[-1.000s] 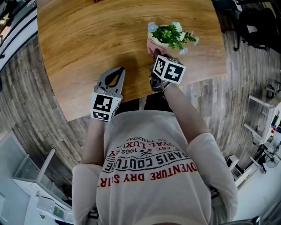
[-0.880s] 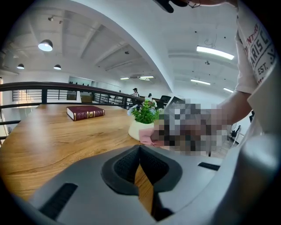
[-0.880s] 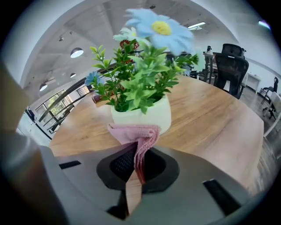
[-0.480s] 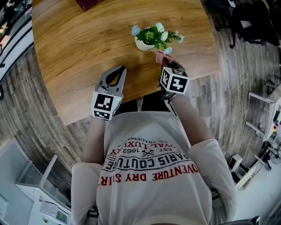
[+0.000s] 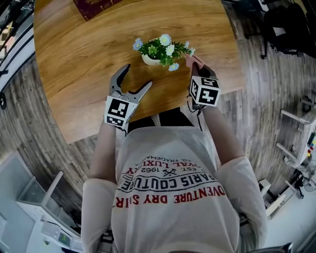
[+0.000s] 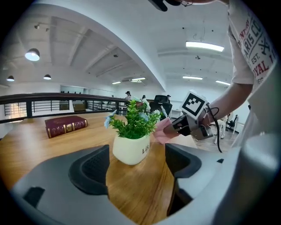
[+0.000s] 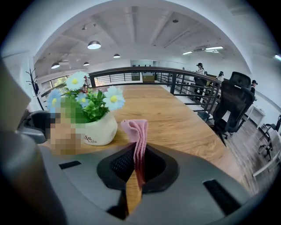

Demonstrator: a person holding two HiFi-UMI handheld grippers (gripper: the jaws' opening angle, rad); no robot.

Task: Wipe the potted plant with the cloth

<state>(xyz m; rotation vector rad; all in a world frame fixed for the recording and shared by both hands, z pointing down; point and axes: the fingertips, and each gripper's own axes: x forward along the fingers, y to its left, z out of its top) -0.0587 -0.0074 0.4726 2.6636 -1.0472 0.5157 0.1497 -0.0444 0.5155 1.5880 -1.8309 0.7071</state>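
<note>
Pink cloth (image 7: 137,129) in right tongs (image 7: 136,166), book (image 5: 96,6) cropped

We see a soft, matt pink cloth (image 7: 138,132), a smooth, faintly glossy cream pot (image 6: 129,151), and a grained, satin wooden table (image 5: 84,64).

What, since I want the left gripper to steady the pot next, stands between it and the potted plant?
Nothing visible: only bare table separates the left gripper, whose empty jaws have just been opening, from the potted plant. The right gripper holds the cloth beside the plant.
</note>
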